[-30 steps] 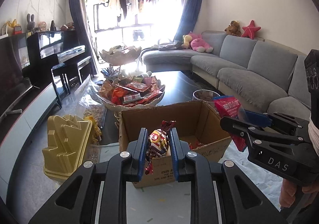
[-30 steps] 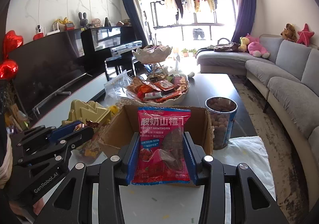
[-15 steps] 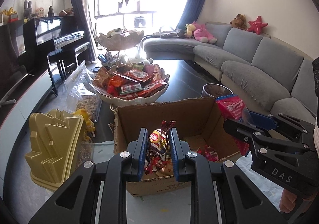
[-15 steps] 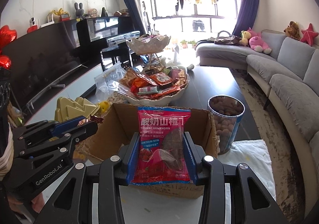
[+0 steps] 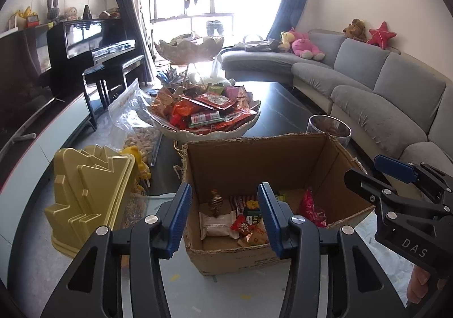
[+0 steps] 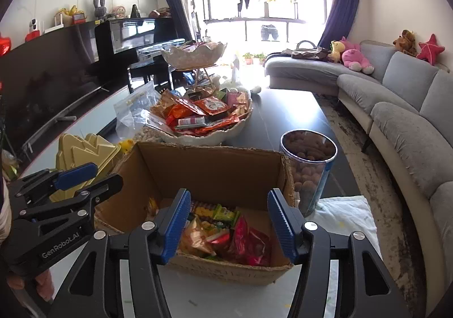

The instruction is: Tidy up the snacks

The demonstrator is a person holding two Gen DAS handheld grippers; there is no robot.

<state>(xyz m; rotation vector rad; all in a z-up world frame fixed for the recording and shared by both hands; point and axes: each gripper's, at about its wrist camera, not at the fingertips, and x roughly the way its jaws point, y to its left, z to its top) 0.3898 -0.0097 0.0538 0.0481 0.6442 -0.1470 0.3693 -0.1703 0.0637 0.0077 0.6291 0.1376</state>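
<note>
While both hang released | left gripper [image 5: 223,216], right gripper [image 6: 228,221] | cardboard box [image 6: 209,168] holds mixed wrappers

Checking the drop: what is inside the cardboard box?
The cardboard box holds loose snack packets: a white wrapped bar, a red packet, green and yellow ones. Its near wall and the fingers hide part of the floor.

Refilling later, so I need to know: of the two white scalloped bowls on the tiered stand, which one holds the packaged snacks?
The lower white scalloped bowl, heaped with red and orange packets; the upper white scalloped bowl shows hardly any contents.
</note>
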